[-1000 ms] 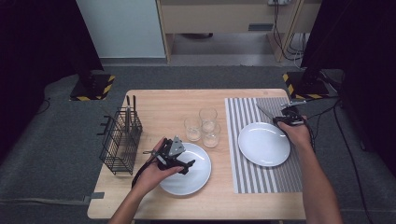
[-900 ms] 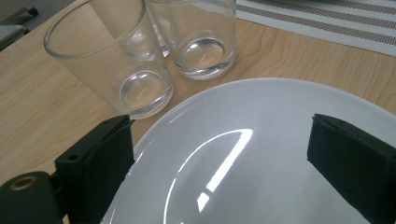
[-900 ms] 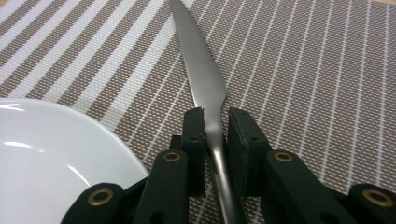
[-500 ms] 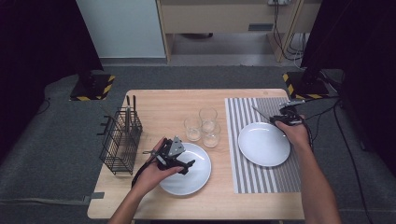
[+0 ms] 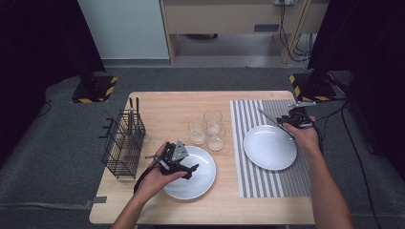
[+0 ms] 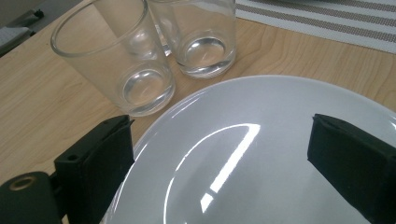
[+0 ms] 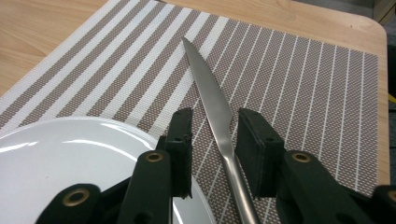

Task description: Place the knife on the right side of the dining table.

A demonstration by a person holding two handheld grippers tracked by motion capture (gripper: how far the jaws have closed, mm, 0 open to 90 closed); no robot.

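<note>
— How many plates do you count from your end?

— I count two white plates: one plate (image 5: 191, 179) on the bare desk (image 5: 162, 105) and a second plate (image 5: 270, 147) on the mat.

— Glasses?

— I see three clear glasses (image 5: 208, 128), grouped together.

— Anything else?

— One striped placemat (image 5: 277, 181), one knife (image 7: 212, 102), one black wire rack (image 5: 123, 143). I work two hand-held grippers: the left hand-held gripper (image 5: 177, 160) and the right hand-held gripper (image 5: 292, 119).
</note>
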